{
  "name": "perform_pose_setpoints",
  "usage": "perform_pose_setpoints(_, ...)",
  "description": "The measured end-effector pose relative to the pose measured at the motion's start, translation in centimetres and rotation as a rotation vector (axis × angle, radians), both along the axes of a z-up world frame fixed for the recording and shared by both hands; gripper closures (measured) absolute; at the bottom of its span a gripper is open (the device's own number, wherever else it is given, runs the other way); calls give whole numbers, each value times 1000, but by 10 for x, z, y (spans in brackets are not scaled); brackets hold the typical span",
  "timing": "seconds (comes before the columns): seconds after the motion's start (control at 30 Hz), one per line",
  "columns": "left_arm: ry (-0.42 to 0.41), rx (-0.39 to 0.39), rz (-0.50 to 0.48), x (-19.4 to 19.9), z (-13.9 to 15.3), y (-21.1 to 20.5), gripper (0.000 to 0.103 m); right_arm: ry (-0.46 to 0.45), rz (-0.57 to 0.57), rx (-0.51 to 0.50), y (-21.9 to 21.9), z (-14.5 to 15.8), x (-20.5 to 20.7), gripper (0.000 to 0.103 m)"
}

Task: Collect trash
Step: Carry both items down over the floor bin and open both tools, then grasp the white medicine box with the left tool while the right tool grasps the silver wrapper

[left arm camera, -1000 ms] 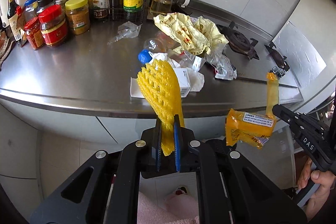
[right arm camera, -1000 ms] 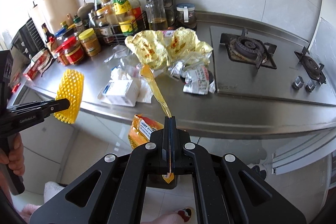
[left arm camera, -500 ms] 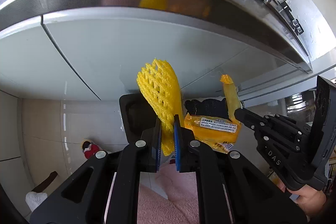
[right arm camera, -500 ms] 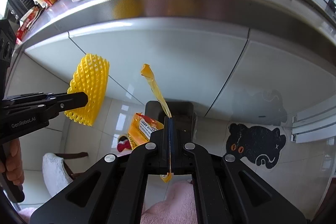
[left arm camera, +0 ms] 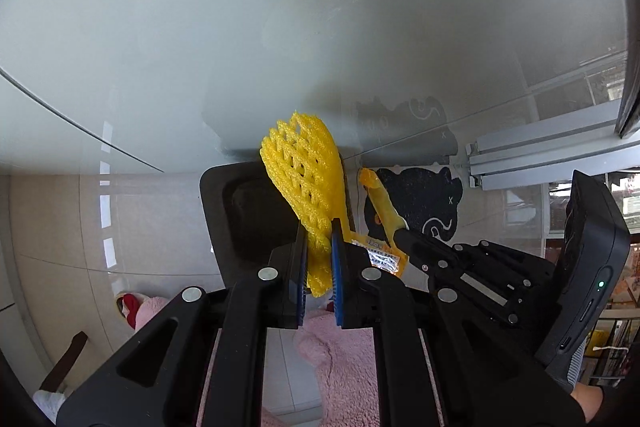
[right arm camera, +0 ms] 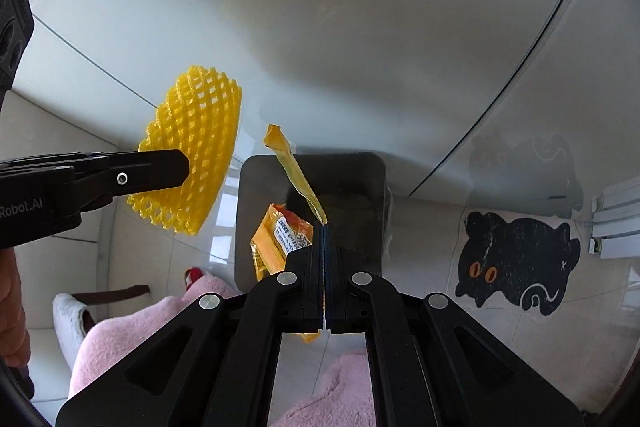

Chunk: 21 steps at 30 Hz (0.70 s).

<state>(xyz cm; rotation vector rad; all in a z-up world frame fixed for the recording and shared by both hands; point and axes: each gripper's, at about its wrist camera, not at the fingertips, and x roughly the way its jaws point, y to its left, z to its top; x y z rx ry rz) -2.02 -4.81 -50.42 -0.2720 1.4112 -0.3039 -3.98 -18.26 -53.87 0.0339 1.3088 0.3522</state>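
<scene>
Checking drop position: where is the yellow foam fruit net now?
Left gripper holds yellow foam fruit net above the dark bin, beside orange snack wrapper.

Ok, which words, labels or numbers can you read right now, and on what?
"Robot.AI": on the left hand-held gripper, start of the word cut off at the frame edge.
White label with small print on the orange wrapper held by the right hand-held gripper: too small to read.

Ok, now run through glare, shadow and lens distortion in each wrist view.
Left wrist view: fisheye bends the cabinet seam; soft glare and a grey shadow on the cabinet door above the bin; yellow foam net sharp.
Right wrist view: dark vignette at the corners, curved seam, bright window patches on the floor tiles; orange wrapper crisp.
</scene>
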Motion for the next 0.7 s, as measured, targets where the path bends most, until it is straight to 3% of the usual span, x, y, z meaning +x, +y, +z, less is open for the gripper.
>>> perform_pose_setpoints(0.3, 9, 5, 6, 16, -30, 3, 92, 64, 41, 29, 16, -43, 5, 97)
perform_pose_setpoints(0.43, 8, 4, 28, 15, -36, 3, 78, 86, 39, 25, 13, -47, 6, 95)
perform_pose_setpoints(0.47, 6, 4, 33, 13, -35, 2, 76, 86, 43, 25, 13, -45, 6, 91)
perform_pose_setpoints(0.53, 2, 1, 38, 12, -31, 1, 69, 70, 41, 38, 11, -44, 7, 45)
perform_pose_setpoints(0.57, -2, 3, 40, 11, -30, 1, 68, 57, 34, 45, 10, -39, 7, 40)
perform_pose_setpoints(0.7, -6, 8, 43, 12, -23, 2, 56, 61, 29, 34, 7, -30, 7, 37)
